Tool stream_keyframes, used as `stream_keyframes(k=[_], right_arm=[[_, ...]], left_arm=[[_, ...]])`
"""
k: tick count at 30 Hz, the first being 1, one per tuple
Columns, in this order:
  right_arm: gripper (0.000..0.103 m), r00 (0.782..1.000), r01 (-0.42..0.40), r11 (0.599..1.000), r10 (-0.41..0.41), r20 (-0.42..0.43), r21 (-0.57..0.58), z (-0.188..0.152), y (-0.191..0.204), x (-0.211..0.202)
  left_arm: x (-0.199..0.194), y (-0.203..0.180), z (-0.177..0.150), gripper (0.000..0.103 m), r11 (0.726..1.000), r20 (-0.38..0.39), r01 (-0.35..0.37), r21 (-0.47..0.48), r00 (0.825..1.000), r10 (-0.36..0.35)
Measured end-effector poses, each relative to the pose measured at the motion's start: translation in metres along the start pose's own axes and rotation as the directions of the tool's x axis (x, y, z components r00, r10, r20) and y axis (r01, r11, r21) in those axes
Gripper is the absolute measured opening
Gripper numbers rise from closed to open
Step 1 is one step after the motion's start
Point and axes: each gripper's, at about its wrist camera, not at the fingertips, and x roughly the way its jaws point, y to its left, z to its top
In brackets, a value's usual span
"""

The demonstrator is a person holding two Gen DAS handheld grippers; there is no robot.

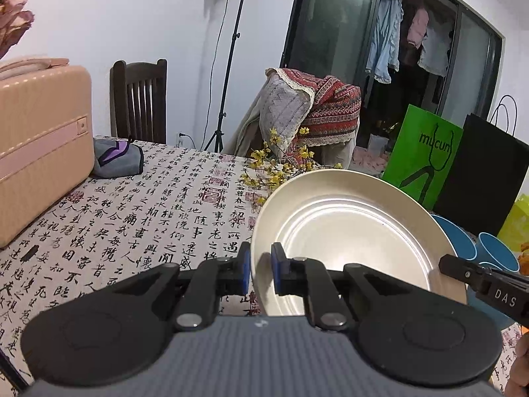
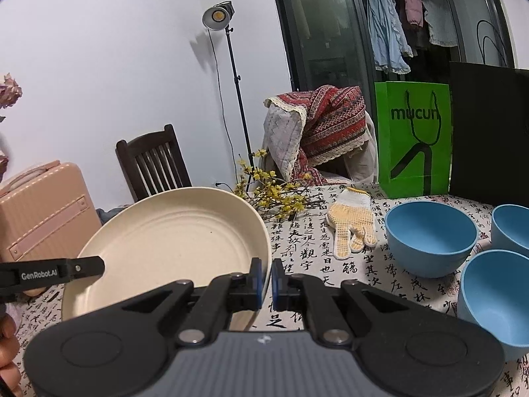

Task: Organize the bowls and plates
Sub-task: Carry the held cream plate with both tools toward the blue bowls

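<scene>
A cream plate point(image 1: 347, 231) point(image 2: 172, 241) hangs tilted above the calligraphy tablecloth point(image 1: 148, 218), held from both sides. My left gripper point(image 1: 261, 271) is shut on its near left rim. My right gripper point(image 2: 267, 281) is shut on its right rim. Each gripper's black fingertip shows in the other's view, the right fingertip point(image 1: 463, 269) and the left fingertip point(image 2: 86, 266), both at the plate's edge. Three blue bowls point(image 2: 429, 241) point(image 2: 510, 228) point(image 2: 492, 301) stand upright on the table to the right of the plate; two blue bowls point(image 1: 458, 238) point(image 1: 497, 248) peek from behind the plate in the left wrist view.
A pink suitcase point(image 1: 39, 145) point(image 2: 43, 211) lies on the table's left. A grey pouch point(image 1: 117, 158) sits beside it. A yellow-flowered branch point(image 2: 274, 195) and a work glove point(image 2: 352, 221) lie behind the plate. Green bag point(image 2: 413, 139), black bag point(image 2: 489, 132), chairs and a lamp stand point(image 2: 236, 99) line the far edge.
</scene>
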Motion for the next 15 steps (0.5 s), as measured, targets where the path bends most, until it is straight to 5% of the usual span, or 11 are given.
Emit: stream_keyframes(k=[15], right_arm=[[0.006, 0.999, 0.011, 1.0, -0.011, 0.039, -0.003, -0.02, 0.008, -0.032]], left_arm=[[-0.033, -0.003, -0.019, 0.013, 1.0, 0.046, -0.001, 0.017, 0.999, 0.0]])
